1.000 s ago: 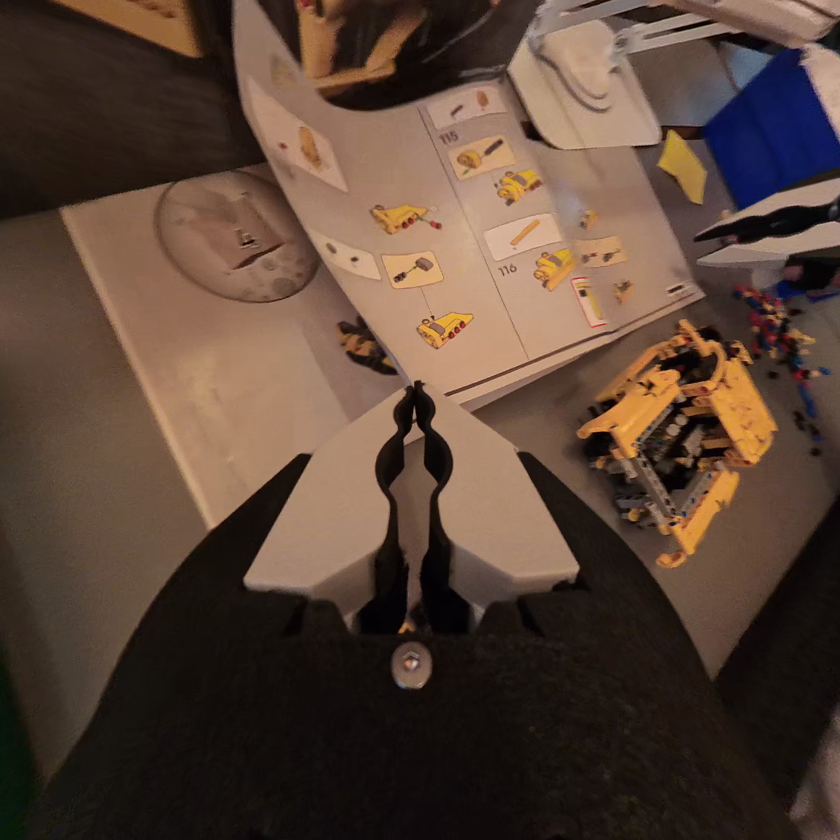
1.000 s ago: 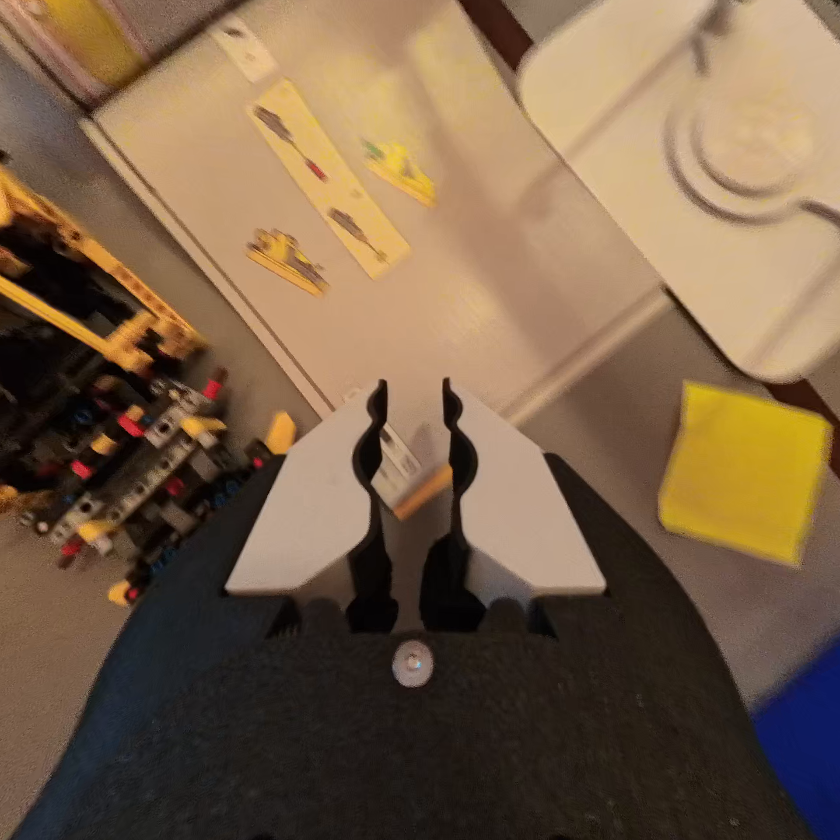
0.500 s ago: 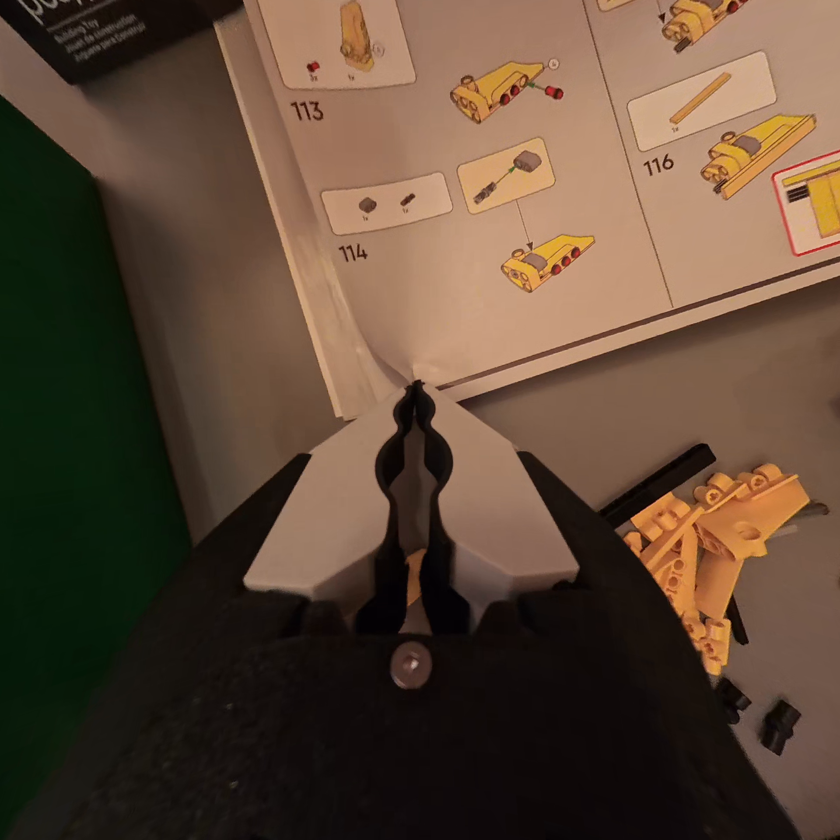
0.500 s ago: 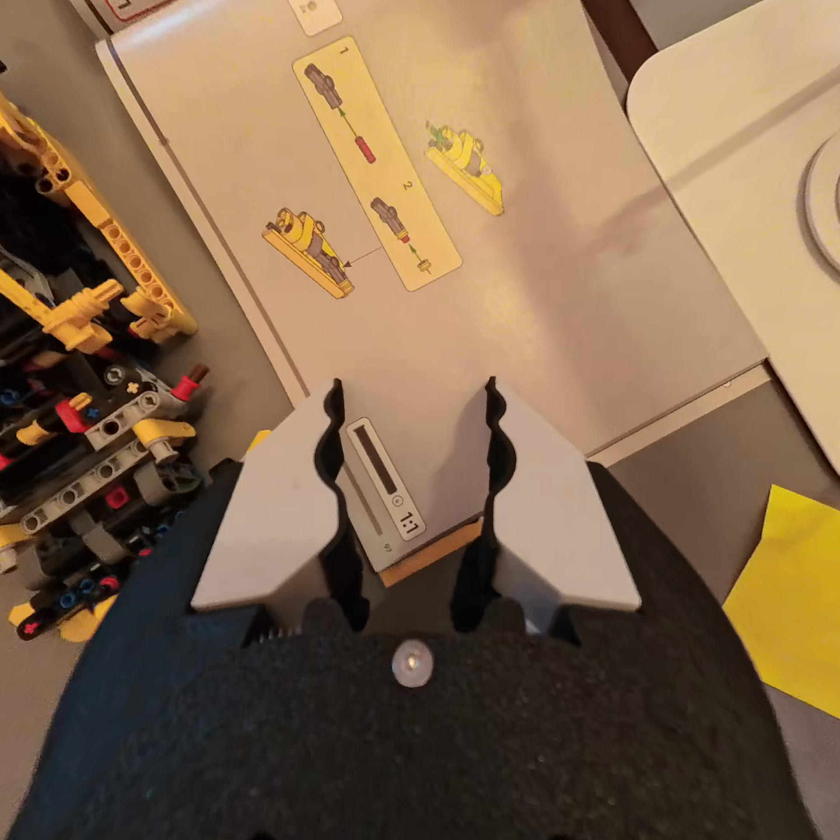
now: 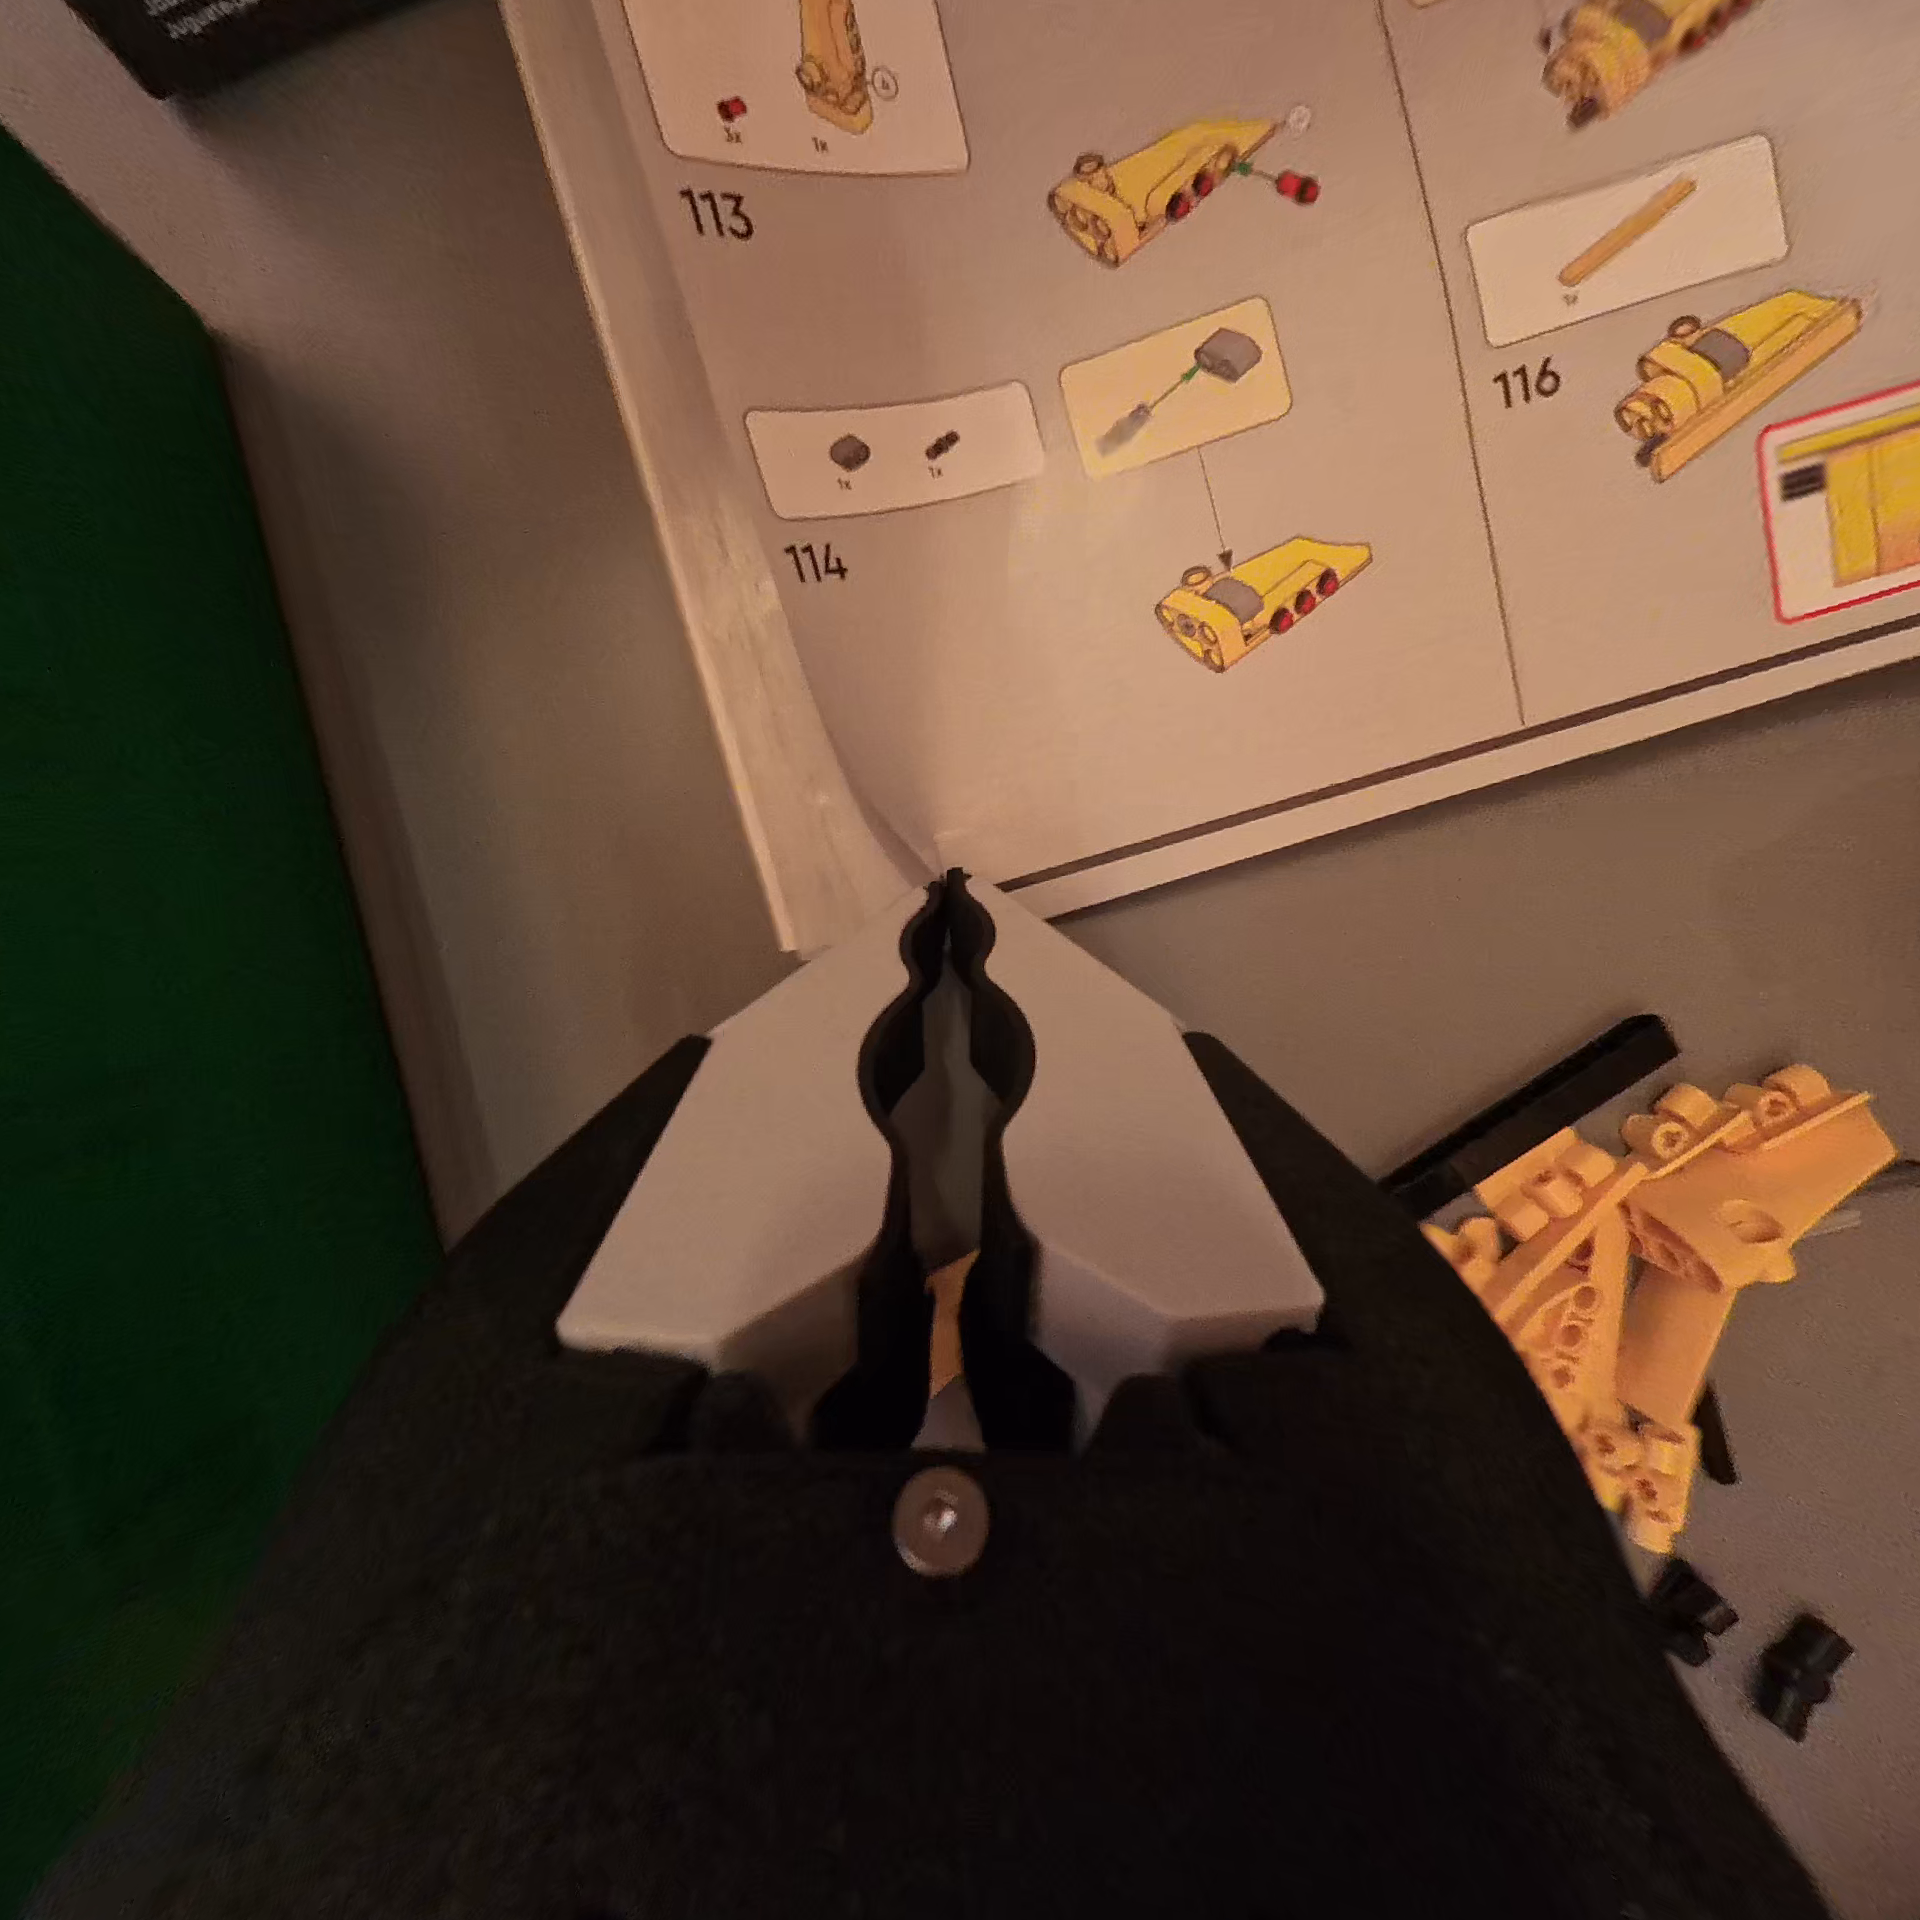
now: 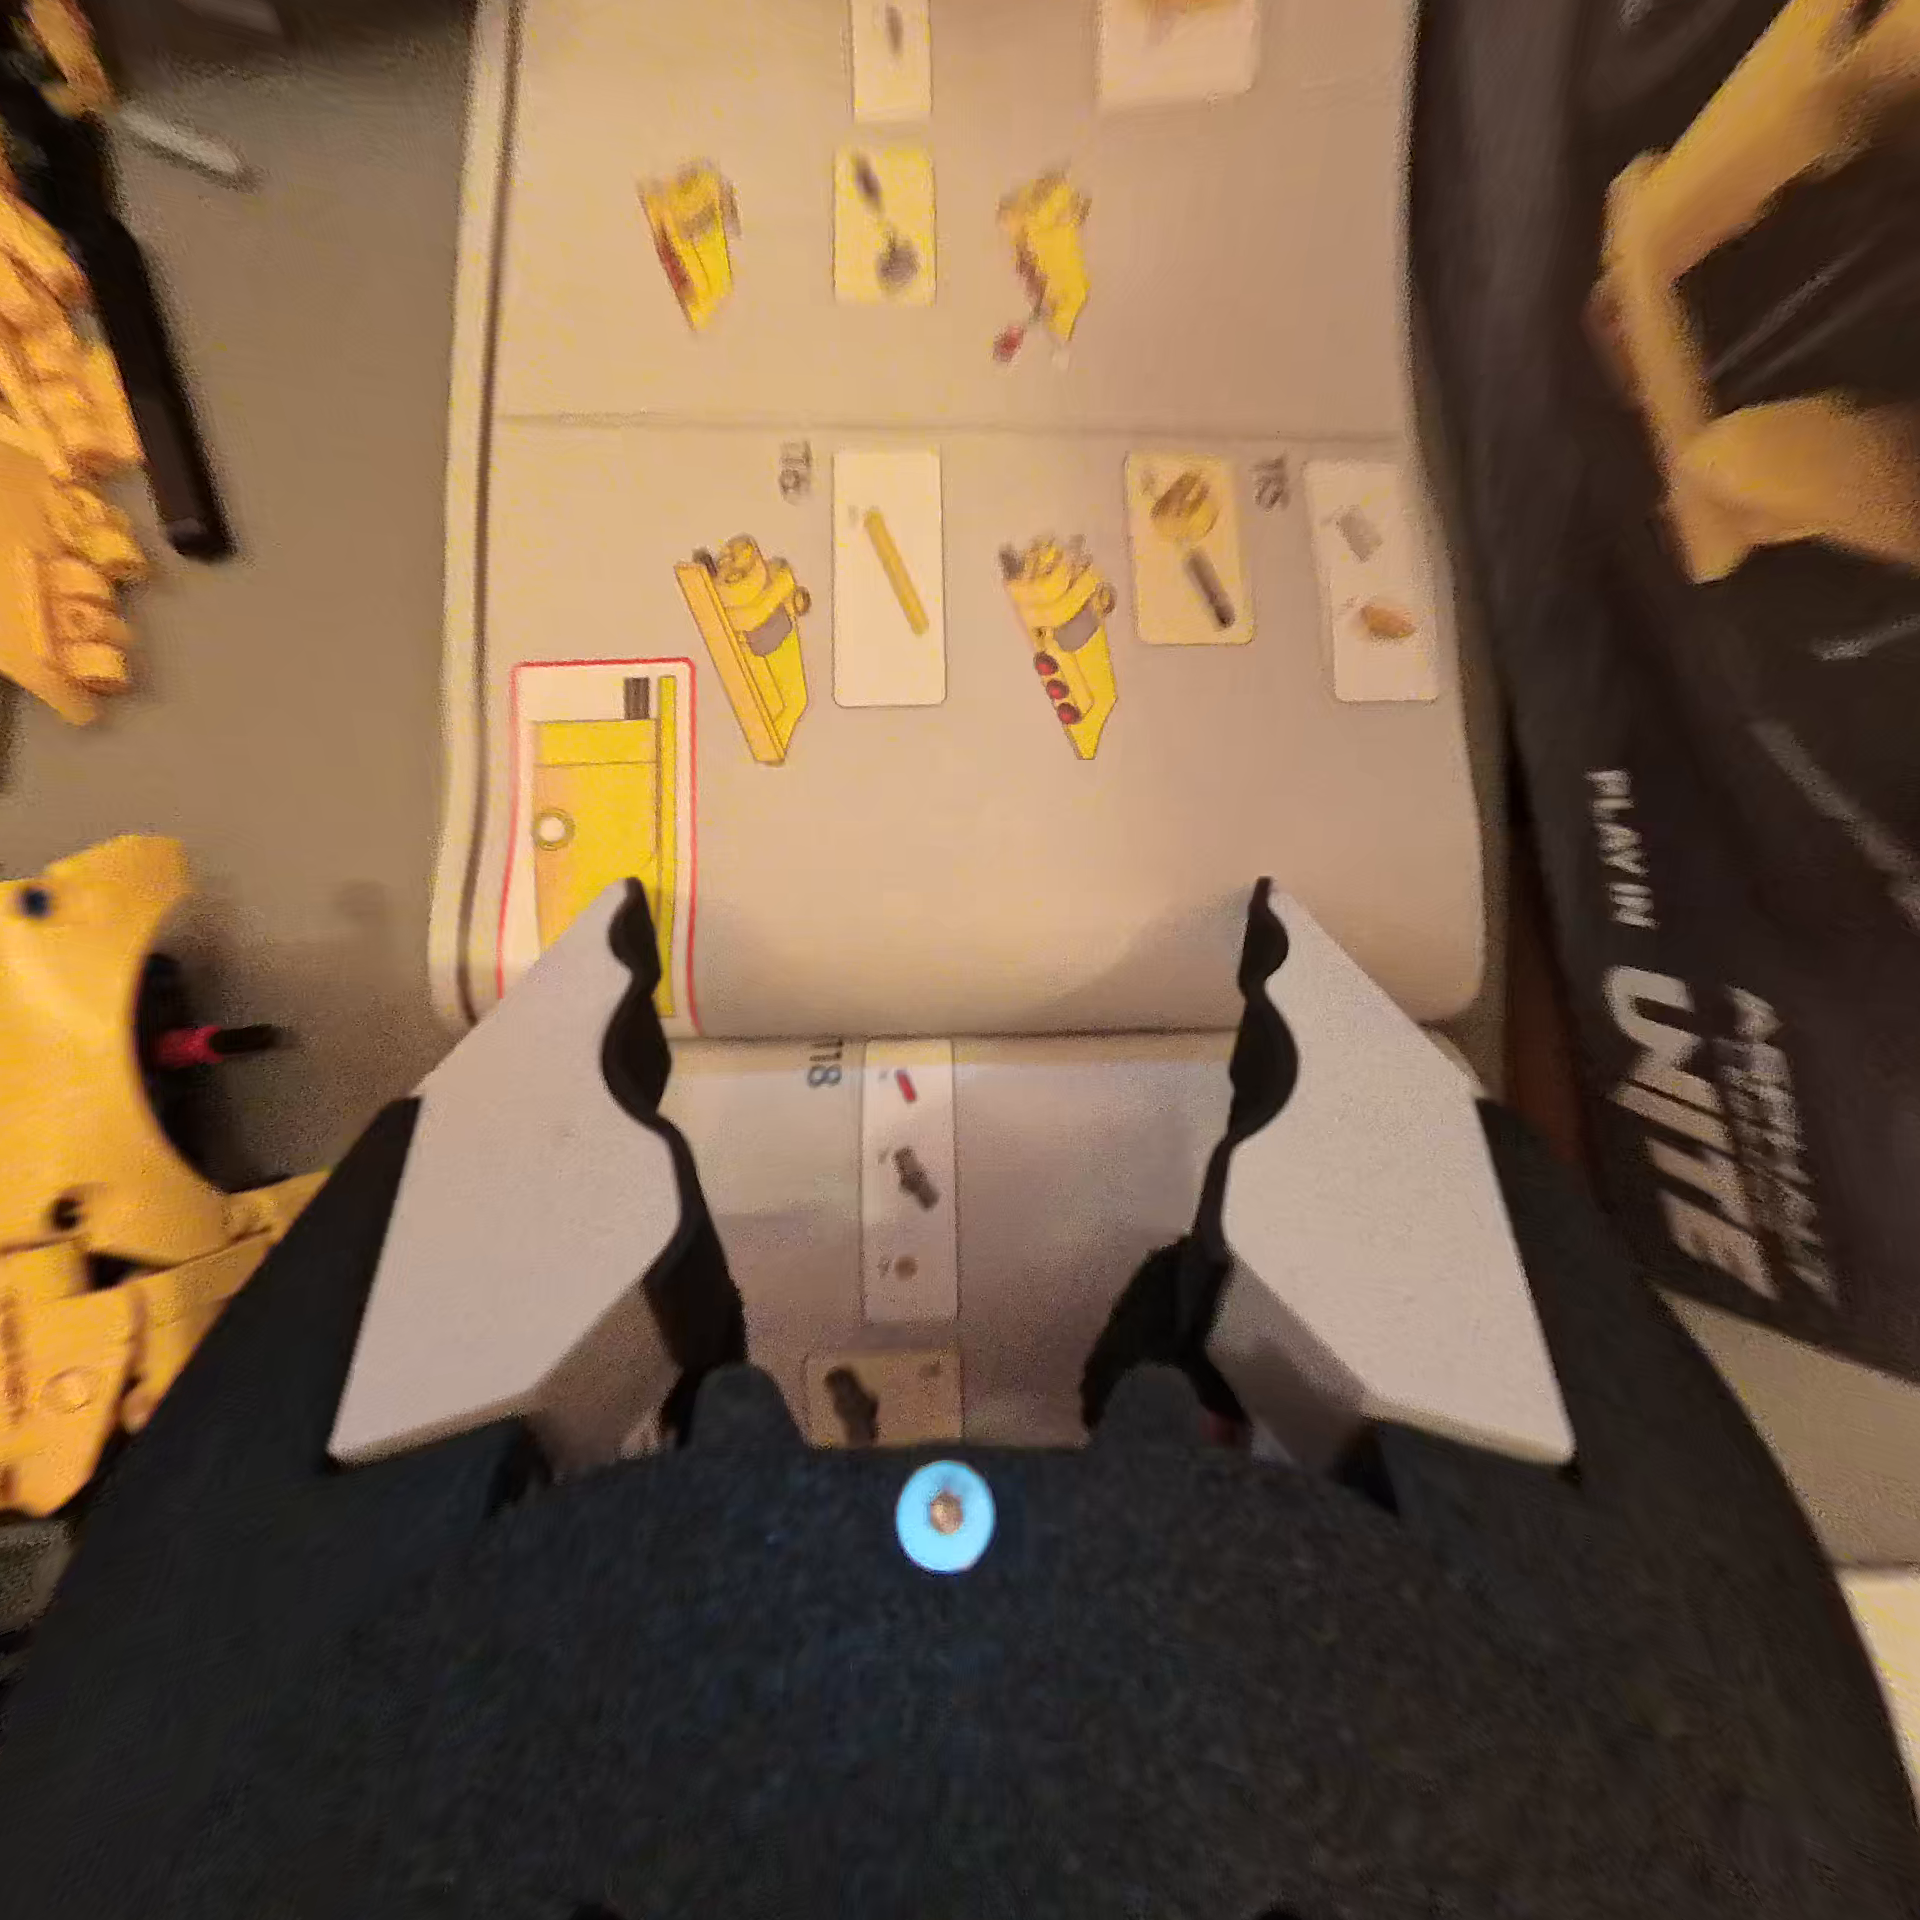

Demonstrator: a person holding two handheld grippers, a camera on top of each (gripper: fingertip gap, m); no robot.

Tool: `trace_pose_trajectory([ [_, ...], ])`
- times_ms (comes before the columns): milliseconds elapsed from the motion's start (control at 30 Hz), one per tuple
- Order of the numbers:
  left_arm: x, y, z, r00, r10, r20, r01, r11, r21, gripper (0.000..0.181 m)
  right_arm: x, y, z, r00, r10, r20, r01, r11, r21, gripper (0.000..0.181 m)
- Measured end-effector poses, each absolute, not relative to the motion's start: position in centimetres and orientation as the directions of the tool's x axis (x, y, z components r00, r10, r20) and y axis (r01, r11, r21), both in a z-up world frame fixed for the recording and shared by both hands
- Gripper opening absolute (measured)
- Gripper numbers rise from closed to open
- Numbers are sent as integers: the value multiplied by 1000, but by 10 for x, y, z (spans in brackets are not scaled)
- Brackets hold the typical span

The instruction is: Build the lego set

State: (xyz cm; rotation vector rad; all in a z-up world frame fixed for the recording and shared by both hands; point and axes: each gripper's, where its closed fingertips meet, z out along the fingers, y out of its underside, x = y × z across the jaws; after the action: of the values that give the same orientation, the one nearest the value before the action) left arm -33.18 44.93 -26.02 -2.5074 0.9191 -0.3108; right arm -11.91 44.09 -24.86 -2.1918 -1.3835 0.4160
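The open instruction booklet (image 5: pixel 1143 727) lies on the grey table. My left gripper (image 5: pixel 951 883) is shut on the lower left corner of its page, and the page curls up to the tips. A pile of loose yellow lego parts (image 5: pixel 1662 1247) lies to the right of that gripper. In the right wrist view my right gripper (image 6: pixel 945 894) is wide open and empty above the booklet (image 6: pixel 935 852), whose near page bulges upward. The yellow lego model (image 6: pixel 83 1091) is to its left.
A green surface (image 5: pixel 156 831) borders the table on the left. A black beam (image 5: pixel 1538 1091) and small black connectors (image 5: pixel 1797 1673) lie by the yellow parts. A black printed box (image 6: pixel 1714 831) stands right of the booklet. More yellow parts (image 6: pixel 52 468) lie at the far left. The grippers' ends are close to 20 cm from one another.
My left gripper stayed shut and came down to the booklet's near left corner. My right gripper opened wider and swung across the booklet, so the box now shows on its right.
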Motion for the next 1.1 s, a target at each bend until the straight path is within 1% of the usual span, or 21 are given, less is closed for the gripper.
trace_pose_trajectory([
  [67,-338,452,-260,756,-654,25,-564,-670,-483,0,-126,443,-260,431,902,-31,735,-371,-567,109],
  [133,-339,452,-256,754,-655,47,-550,-669,-499,4,-127,443,-266,421,907,-5,766,-359,-533,110],
  [267,-337,455,-233,746,-656,113,-489,-656,-575,22,-122,438,-268,398,918,-11,792,-350,-500,111],
  [400,-310,457,-215,683,-701,206,-440,-619,-650,28,-113,428,-267,341,940,-19,808,-303,-506,110],
  [467,-286,449,-217,622,-754,211,-472,-575,-668,25,-113,429,-268,340,940,-12,809,-299,-506,110],
  [500,-280,448,-224,617,-766,178,-503,-558,-659,19,-114,429,-268,342,940,-7,809,-298,-507,110],
  [633,-294,454,-258,651,-759,-20,-646,-541,-539,0,-112,430,-267,361,932,-1,782,-304,-545,110],
  [700,-296,456,-260,653,-756,-40,-646,-529,-551,0,-111,430,-261,374,927,21,769,-297,-567,110],
  [767,-295,456,-261,662,-750,-11,-626,-544,-559,0,-109,428,-249,379,925,16,762,-303,-573,107],
  [833,-294,456,-261,663,-749,-10,-622,-543,-564,0,-105,424,-236,386,922,17,740,-298,-603,107],
  [867,-294,457,-261,662,-750,-12,-622,-540,-567,0,-102,420,-234,388,921,24,741,-297,-602,106],
  [967,-295,458,-261,671,-742,3,-604,-548,-578,0,-91,407,-257,388,922,21,791,-321,-521,108],
  [1000,-296,459,-261,673,-739,4,-599,-549,-582,0,-93,408,-257,402,916,7,769,-333,-546,108],
  [1100,-299,461,-261,679,-732,47,-570,-567,-594,0,-93,408,-259,403,915,5,769,-335,-544,109],
])
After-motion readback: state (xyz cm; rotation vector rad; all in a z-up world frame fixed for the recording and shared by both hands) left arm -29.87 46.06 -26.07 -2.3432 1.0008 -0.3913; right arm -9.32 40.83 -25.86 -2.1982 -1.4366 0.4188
